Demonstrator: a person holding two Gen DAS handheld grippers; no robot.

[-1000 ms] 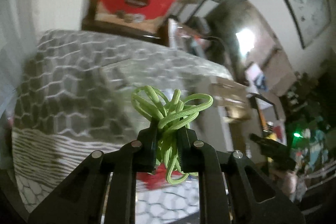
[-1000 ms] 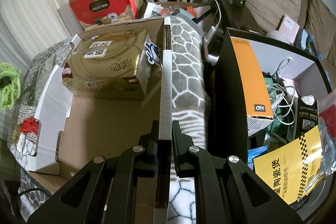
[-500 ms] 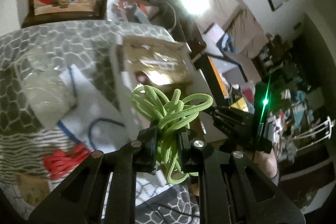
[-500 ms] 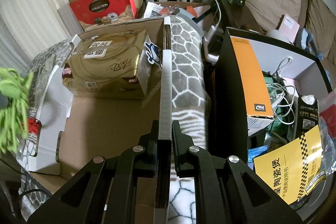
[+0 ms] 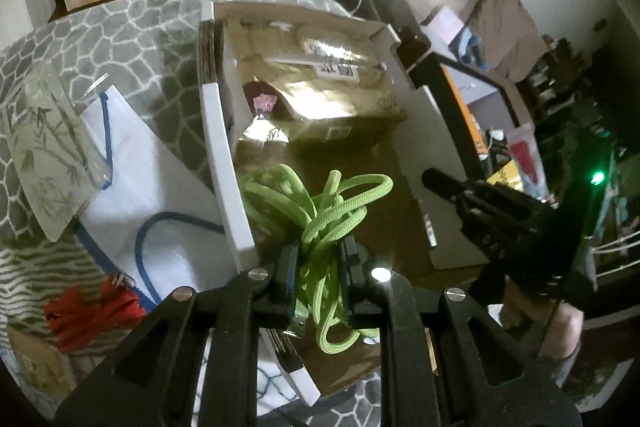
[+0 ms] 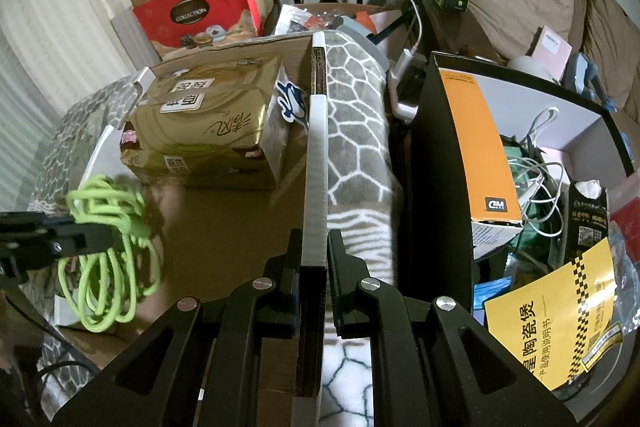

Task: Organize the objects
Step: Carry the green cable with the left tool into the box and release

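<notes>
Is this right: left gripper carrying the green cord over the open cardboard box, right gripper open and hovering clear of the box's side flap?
Not quite. The right gripper is shut on the box's side flap, as the right wrist view shows. The rest holds: the left gripper carries the green cord over the open cardboard box.

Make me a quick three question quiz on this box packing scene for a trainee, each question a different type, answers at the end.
1. True or false: the left hand-held gripper holds a green cord bundle.
2. The right hand-held gripper clamps: A) the gold tissue pack B) the cardboard box wall C) the yellow booklet
3. Fill in: the red box reads ____.

Key: 1 true; 2 B; 3 COLLECTION
</notes>
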